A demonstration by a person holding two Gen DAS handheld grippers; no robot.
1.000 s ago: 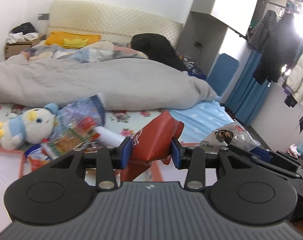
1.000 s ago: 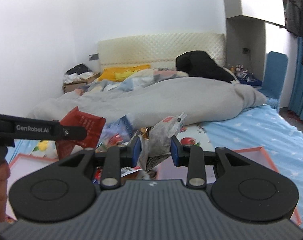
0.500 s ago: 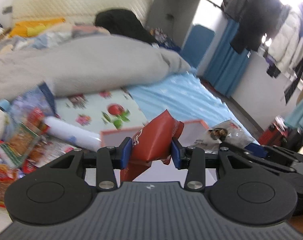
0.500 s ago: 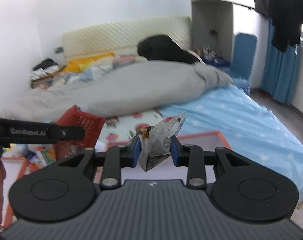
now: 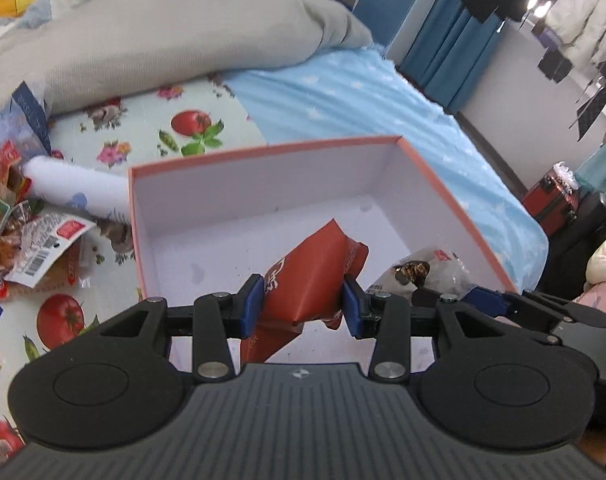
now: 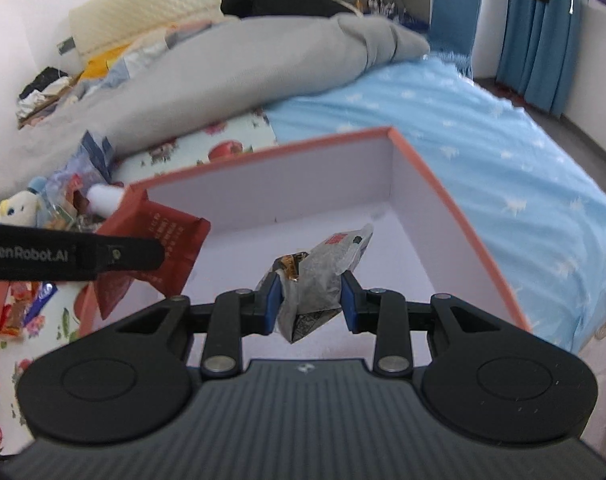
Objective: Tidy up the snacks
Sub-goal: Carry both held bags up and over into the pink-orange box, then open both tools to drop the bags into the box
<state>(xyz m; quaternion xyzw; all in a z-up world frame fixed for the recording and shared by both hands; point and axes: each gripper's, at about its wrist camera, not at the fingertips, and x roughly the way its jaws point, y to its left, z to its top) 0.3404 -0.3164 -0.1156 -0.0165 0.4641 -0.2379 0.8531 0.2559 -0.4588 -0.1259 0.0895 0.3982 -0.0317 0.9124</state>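
Both hands over the open orange-rimmed box (image 5: 455, 204), which sits on the bed with its white inside facing up. My left gripper (image 5: 301, 306) is part closed, blue pads pinching a red snack packet (image 5: 307, 276) that hangs above the box floor, tilted up toward the far right. My right gripper (image 6: 310, 302) is closed narrower on a crinkled clear packet (image 6: 323, 268) with dark contents, also held over the box interior, right of the red one. Left of the box, on the flowered sheet (image 5: 143, 128), lies a heap of loose snack packets (image 5: 35, 248) with a white tube (image 5: 75, 190) touching the box's left wall. Grey duvet (image 5: 163, 40) bunched at the far side; blue sheet (image 5: 343, 96) to the right.
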